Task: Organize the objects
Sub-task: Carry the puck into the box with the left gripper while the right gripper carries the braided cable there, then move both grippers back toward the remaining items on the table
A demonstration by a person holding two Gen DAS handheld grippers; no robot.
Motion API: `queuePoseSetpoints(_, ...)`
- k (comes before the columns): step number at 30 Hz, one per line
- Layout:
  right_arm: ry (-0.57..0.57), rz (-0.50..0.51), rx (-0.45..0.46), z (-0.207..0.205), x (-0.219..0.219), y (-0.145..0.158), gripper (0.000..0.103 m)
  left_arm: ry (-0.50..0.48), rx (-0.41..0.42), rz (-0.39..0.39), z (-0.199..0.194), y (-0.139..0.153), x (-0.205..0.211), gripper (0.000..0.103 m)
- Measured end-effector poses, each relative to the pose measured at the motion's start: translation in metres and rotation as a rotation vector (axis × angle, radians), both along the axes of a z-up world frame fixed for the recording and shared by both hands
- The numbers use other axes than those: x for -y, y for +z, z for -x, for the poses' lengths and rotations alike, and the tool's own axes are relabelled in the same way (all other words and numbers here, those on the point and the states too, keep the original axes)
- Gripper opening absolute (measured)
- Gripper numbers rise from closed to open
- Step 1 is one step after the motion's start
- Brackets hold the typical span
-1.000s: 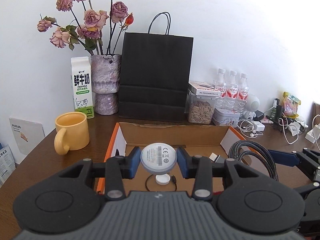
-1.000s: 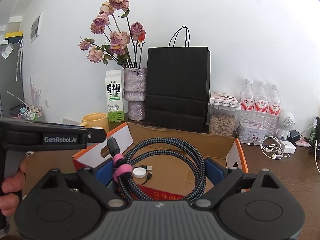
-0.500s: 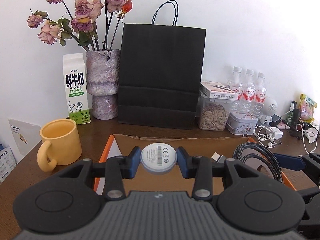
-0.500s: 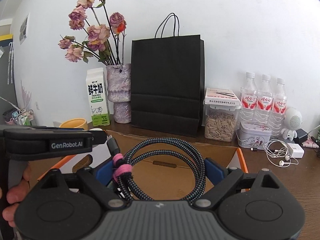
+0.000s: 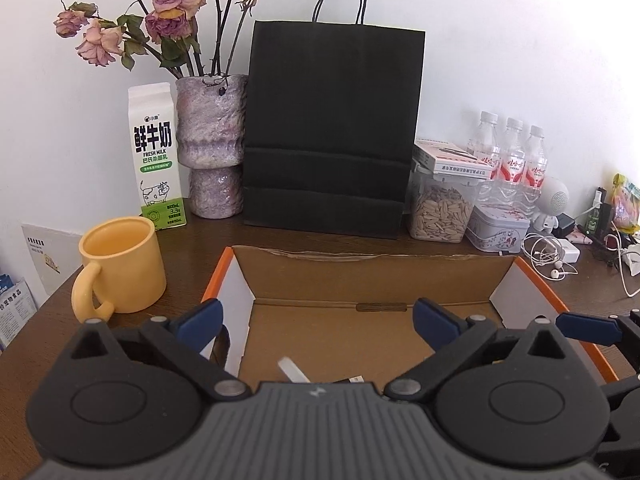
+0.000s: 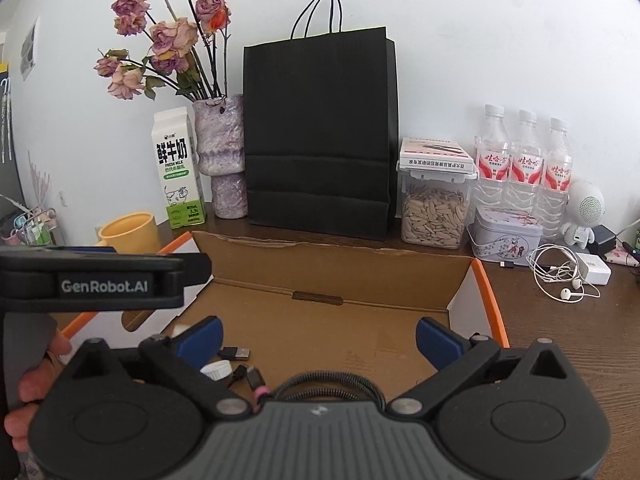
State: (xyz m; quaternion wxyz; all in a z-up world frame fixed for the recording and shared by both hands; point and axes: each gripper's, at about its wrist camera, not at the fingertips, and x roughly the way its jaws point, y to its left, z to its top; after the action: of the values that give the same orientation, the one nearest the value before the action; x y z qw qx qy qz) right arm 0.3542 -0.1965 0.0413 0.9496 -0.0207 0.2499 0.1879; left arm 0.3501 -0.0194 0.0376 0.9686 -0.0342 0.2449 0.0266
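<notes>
Both your grippers hang over the cardboard box (image 5: 372,276) at frame centre. Left gripper (image 5: 318,320) jaws opening, wide, nothing between them. Right gripper (image 6: 320,336) jaws opening too; braided cable (image 6: 328,386) lies in the box at lower centre, clear of the pads, white cap (image 6: 216,369) lower left.

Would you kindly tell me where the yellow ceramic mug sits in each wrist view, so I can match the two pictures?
Left wrist view: the yellow ceramic mug stands at middle left, fully visible, left of the open cardboard box.
Right wrist view: the mug is at far left, its lower part hidden behind the other gripper's black body.
Shared landmark: the black paper bag.
</notes>
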Motion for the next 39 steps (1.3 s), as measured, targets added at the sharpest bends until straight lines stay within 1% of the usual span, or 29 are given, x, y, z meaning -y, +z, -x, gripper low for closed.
queuePoseSetpoints(10,-0.004,0.008,0.007,0.002,0.000,0.001,0.103,-0.007,0.001,-0.003,0.005,0.001,0.002,0.103)
queuePoseSetpoints(16,-0.026,0.018,0.058,0.016,0.004,0.012,0.103,-0.007,0.036,-0.007,0.024,0.012,0.006,0.103)
queuePoseSetpoints(19,-0.037,0.006,0.077,0.027,0.008,0.019,0.103,-0.002,0.049,-0.001,0.037,0.016,0.007,0.103)
queuePoseSetpoints(23,-0.047,-0.002,0.080,0.047,0.013,0.023,0.103,0.001,0.042,0.012,0.058,0.019,0.003,0.103)
queuePoseSetpoints(33,-0.063,-0.029,0.049,0.108,0.026,0.021,0.103,0.027,0.023,0.005,0.118,0.025,-0.008,0.103)
queuePoseSetpoints(39,-0.069,-0.016,0.027,0.145,0.034,0.017,0.103,0.030,-0.006,0.000,0.151,0.022,-0.013,0.103)
